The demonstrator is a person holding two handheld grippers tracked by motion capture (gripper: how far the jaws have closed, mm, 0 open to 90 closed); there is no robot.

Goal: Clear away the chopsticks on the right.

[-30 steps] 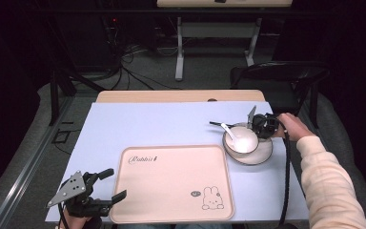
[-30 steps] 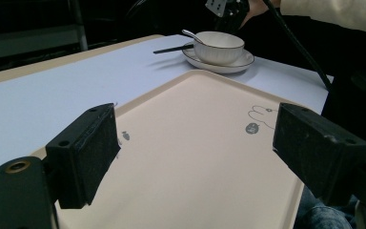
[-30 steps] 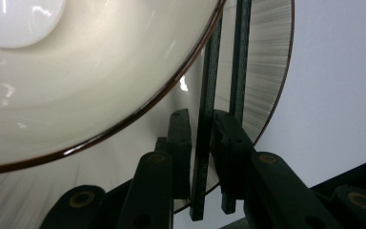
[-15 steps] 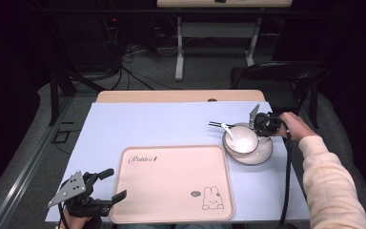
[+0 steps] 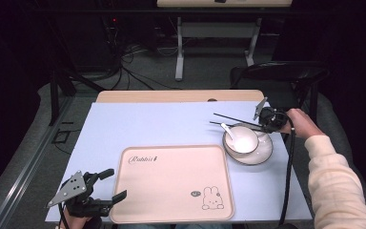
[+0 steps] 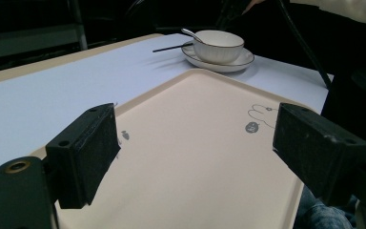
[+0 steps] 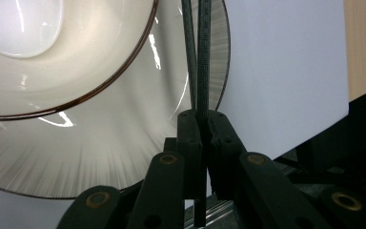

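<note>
My right tool [image 5: 266, 120] is pressed together on a pair of dark chopsticks [image 5: 233, 120], pinching them at one end; in the right gripper view the two sticks [image 7: 197, 57] run straight up from between the pads, side by side and touching, across the rim of the saucer [image 7: 124, 143]. Taking the white bowl [image 5: 241, 139] as my landmark: the chopsticks pass just above its far rim and point away to the bowl's left, lifted off the blue surface [image 5: 171, 126], their free ends splayed slightly apart. The bowl sits in the saucer [image 5: 262, 155], and a white spoon [image 5: 227, 130] leans on the bowl's left rim with its handle sticking out past it. My right hand [image 5: 299, 123] is just to the right of the bowl, beyond the saucer's edge. Near and to the left of the bowl lies the beige tray [image 5: 171, 183] with a rabbit drawing [image 5: 212, 198], its right far corner just beside the saucer. My left tool [image 5: 108, 185] hovers well apart from the bowl, at the tray's near left corner, jaws spread wide with nothing between them; in the left gripper view its pads [image 6: 88, 152] frame the bare tray [image 6: 195, 157].
</note>
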